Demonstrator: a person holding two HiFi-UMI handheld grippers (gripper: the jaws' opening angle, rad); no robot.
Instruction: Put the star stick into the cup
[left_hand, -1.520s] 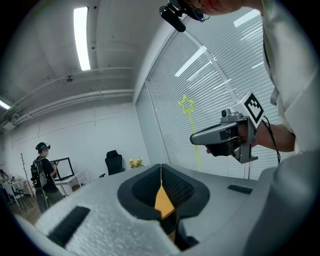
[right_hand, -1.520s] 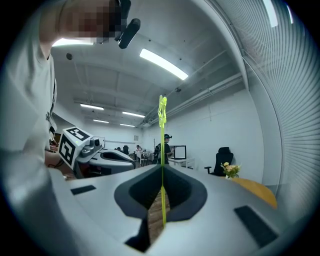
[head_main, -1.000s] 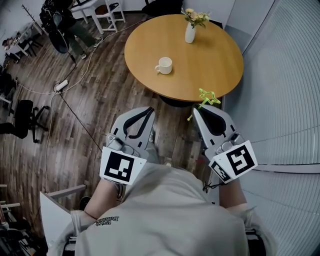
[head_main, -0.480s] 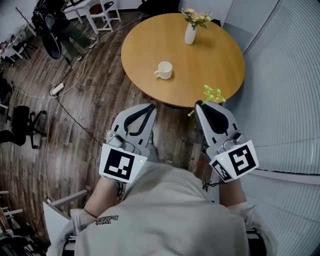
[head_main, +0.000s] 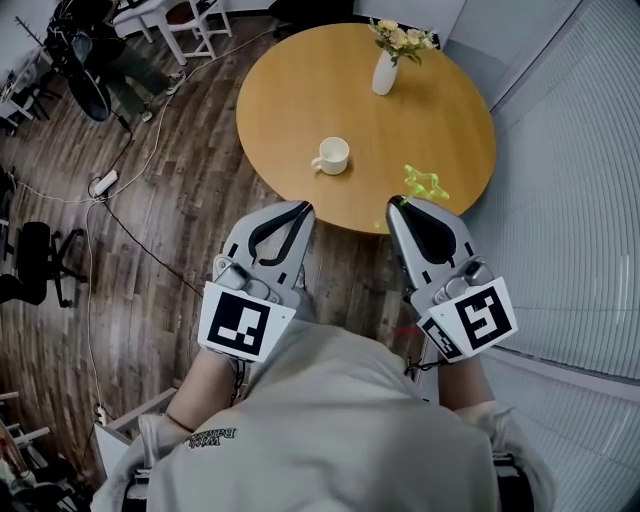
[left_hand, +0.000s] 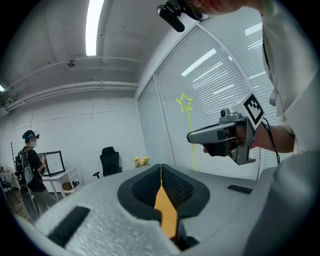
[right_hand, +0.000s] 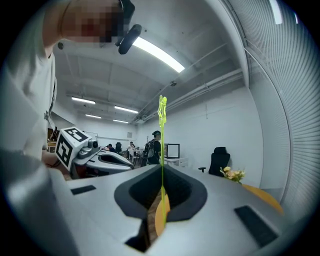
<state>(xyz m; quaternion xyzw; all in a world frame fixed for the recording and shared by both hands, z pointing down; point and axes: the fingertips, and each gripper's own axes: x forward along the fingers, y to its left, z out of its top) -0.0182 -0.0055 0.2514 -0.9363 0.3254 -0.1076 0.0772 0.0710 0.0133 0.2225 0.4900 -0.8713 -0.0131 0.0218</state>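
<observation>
A white cup (head_main: 332, 155) stands on the round wooden table (head_main: 290, 70), near its front middle. The green star stick (head_main: 424, 185) rises from my right gripper (head_main: 397, 203), which is shut on its thin stem; the star end hangs over the table's near right edge. In the right gripper view the stick (right_hand: 162, 145) stands upright between the closed jaws of the right gripper (right_hand: 162, 172). My left gripper (head_main: 303, 207) is shut and empty at the table's near edge, below the cup. The left gripper view shows the star stick (left_hand: 186, 103) above the right gripper (left_hand: 197, 136).
A white vase of flowers (head_main: 386, 68) stands at the table's far side. Window blinds (head_main: 580, 170) run along the right. Cables (head_main: 140, 160) cross the wood floor on the left, with chairs (head_main: 30, 260) and a person (left_hand: 30, 150) farther off.
Both grippers have come closer to the table. The star end, which was in front of the table's edge, now hangs over the tabletop. Both grippers stay shut.
</observation>
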